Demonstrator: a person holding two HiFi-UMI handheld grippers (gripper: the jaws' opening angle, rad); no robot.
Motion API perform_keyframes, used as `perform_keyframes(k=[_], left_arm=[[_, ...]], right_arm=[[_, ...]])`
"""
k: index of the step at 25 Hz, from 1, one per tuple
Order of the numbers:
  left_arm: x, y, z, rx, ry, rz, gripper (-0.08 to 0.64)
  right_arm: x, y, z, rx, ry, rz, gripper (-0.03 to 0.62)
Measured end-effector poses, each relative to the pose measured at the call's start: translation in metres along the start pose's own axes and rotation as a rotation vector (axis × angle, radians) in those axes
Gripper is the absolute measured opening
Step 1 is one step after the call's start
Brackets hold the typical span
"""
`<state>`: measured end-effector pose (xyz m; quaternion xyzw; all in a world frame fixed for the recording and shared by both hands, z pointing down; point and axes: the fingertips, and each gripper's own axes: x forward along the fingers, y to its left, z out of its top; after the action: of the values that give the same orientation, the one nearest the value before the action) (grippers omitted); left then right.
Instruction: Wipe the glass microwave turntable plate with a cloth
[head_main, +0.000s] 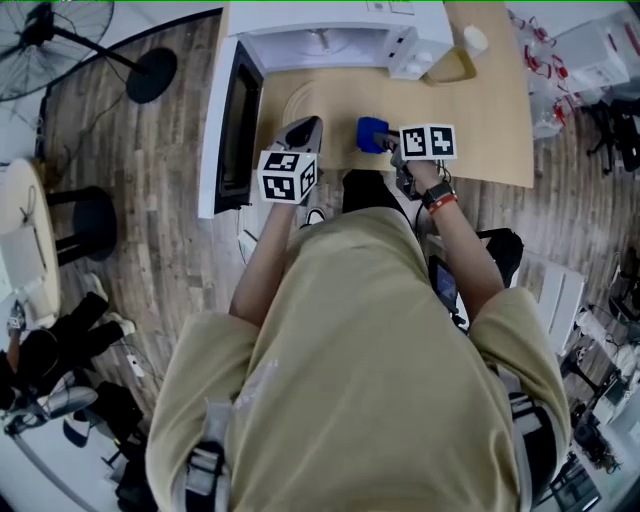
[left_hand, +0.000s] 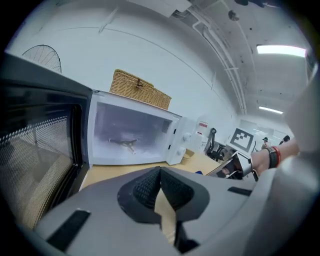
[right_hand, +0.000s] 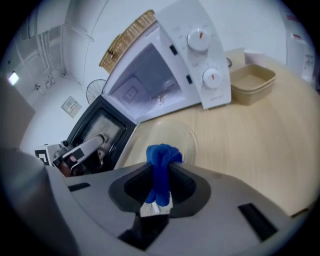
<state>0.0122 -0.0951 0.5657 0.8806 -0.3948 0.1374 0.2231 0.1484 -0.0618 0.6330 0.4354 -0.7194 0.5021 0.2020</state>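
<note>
Step = approach w/ cloth: my R hand-held gripper (right_hand: 161, 172) pinches the blue cloth (right_hand: 161, 154), L hand-held gripper (left_hand: 160, 172) is pressed together & empty, glass plate (right_hand: 174, 133) lies on table (right_hand: 250, 142) by the microwave (right_hand: 165, 75); next, lower cloth onto plate.

The left gripper (head_main: 306, 128) hides part of the faint plate (head_main: 325, 103), the right gripper (right_hand: 159, 175) hides the cloth's (right_hand: 162, 152) end, and the picture's edge cuts off the fan (head_main: 55, 40).
</note>
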Motion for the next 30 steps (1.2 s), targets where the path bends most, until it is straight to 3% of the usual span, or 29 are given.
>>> perform_keyframes(k=[8,18,22,26,30], left_arm=[[0.012,0.008,0.099,0.034,-0.148,0.024,0.020],[-0.010,0.005,0.201,0.235,-0.336,0.098,0.020],[-0.020,0.005,0.217,0.252,-0.383,0.115,0.019],[-0.022,0.004,0.221,0.247,-0.399,0.121,0.019],[-0.024,0.000,0.227,0.248,-0.411,0.126,0.020]], right_arm=[[-0.076,0.018,0.112,-0.189,-0.401,-0.123,0.092],[-0.148,0.079,0.194,-0.364,-0.786,-0.247,0.094],[-0.165,0.101,0.211,-0.421,-0.880,-0.268,0.094],[-0.174,0.106,0.220,-0.462,-0.915,-0.353,0.094],[-0.174,0.113,0.226,-0.468,-0.911,-0.337,0.094]])
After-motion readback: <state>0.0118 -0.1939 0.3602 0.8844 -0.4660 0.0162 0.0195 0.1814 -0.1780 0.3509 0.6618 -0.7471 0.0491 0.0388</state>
